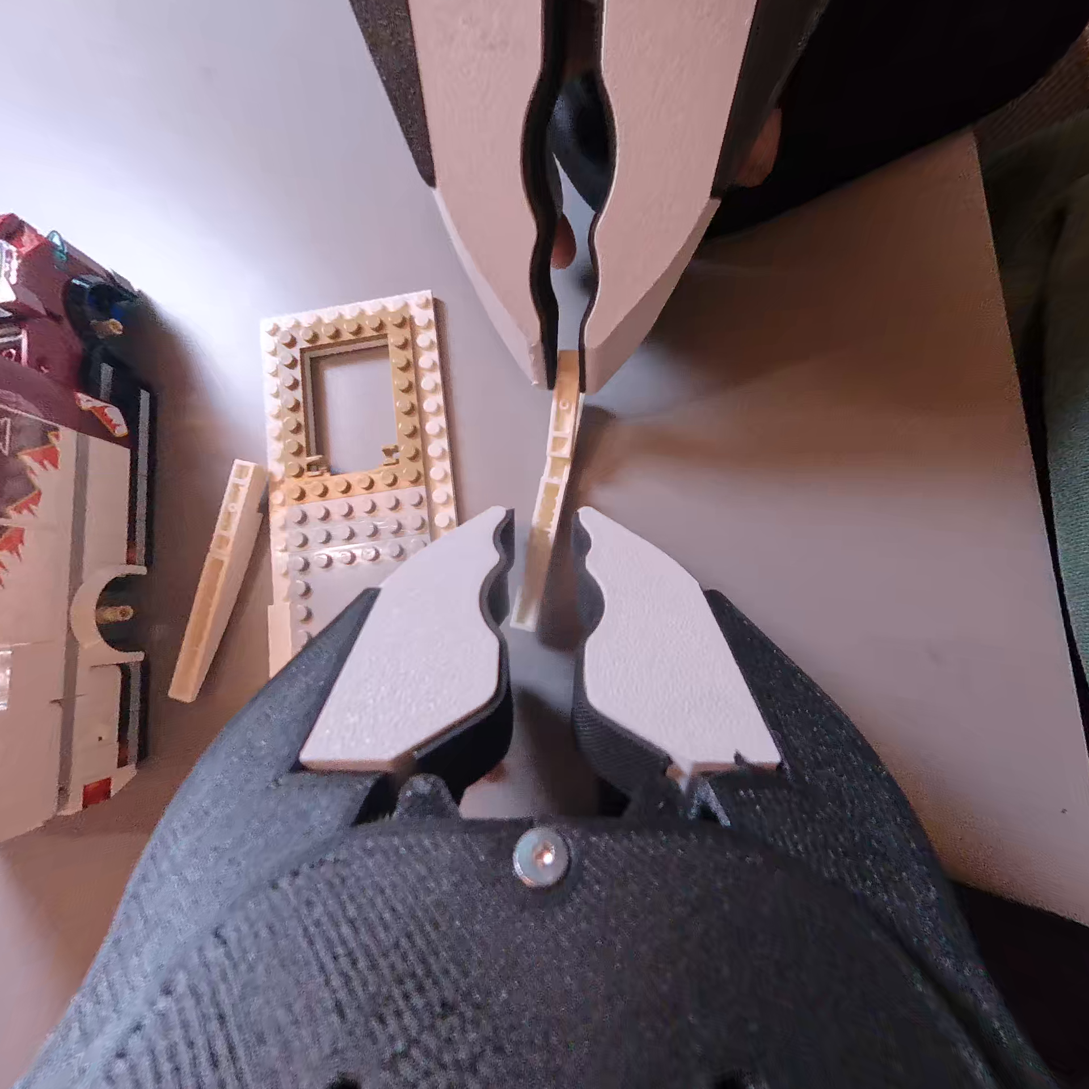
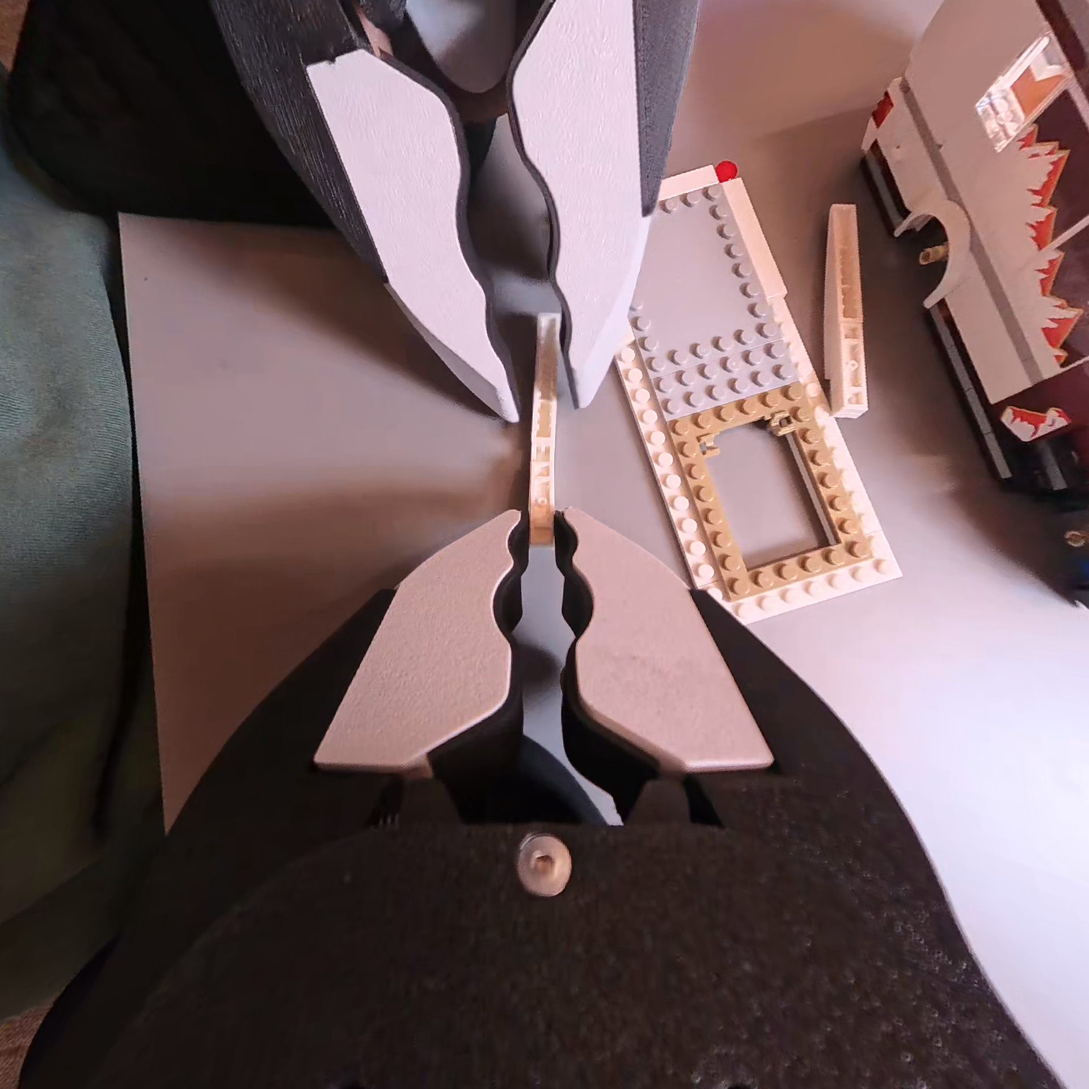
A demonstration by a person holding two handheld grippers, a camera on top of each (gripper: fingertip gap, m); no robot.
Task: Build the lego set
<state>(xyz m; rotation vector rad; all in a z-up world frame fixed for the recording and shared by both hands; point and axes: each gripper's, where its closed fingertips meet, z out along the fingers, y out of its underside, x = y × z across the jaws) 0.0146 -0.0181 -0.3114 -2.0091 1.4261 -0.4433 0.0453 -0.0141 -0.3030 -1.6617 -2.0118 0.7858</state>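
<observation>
Long cream brick point(image 1: 557, 471), hollow underside showing: far end pinched between the pads of the right gripper point(image 1: 567, 377), which entered from the top of the view; near end stood between the left gripper point(image 1: 542, 566) jaws, which were parted, with a gap on either side of the brick.

Second long cream brick point(image 1: 218, 577): lay flat on the tabletop point(image 1: 795, 471), just left of the plate assembly.

Studded plate assembly point(image 1: 359, 471): white border, tan frame around a rectangular opening, grey plates nearer the camera; lay flat.

Brick-built vehicle point(image 1: 65, 530): white and dark red, at the left edge.
</observation>
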